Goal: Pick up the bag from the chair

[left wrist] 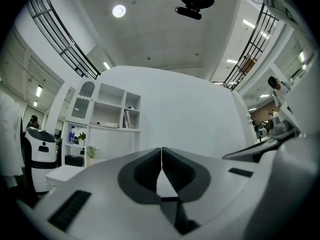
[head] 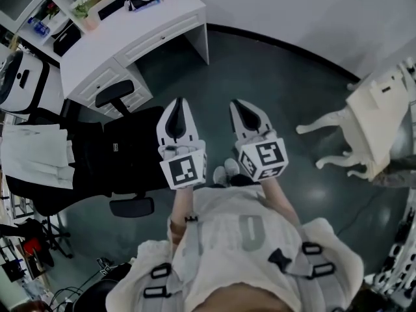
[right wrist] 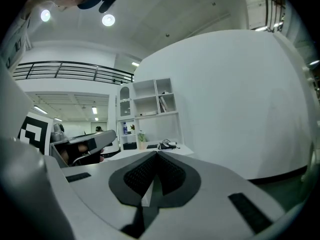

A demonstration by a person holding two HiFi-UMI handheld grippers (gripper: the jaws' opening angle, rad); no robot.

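A black office chair (head: 132, 207) stands at the left of the head view, a white garment (head: 36, 155) draped over its back. A dark, bag-like shape (head: 133, 149) with a small label lies on the seat; black on black, its outline is hard to tell. My left gripper (head: 177, 101) is held in the air just right of the chair, jaws shut and empty. My right gripper (head: 235, 103) hangs beside it over the floor, also shut and empty. The left gripper view shows the left gripper (left wrist: 161, 151) with pads pressed together, pointing at a wall. The right gripper (right wrist: 156, 155) looks the same in its own view.
A white desk (head: 130, 31) with drawers stands beyond the chair, with shelves (left wrist: 112, 114) behind it. A white carved-leg table (head: 380, 119) is at the right. A white robot-like unit (head: 23, 77) stands at the far left. Dark floor (head: 279, 83) lies ahead.
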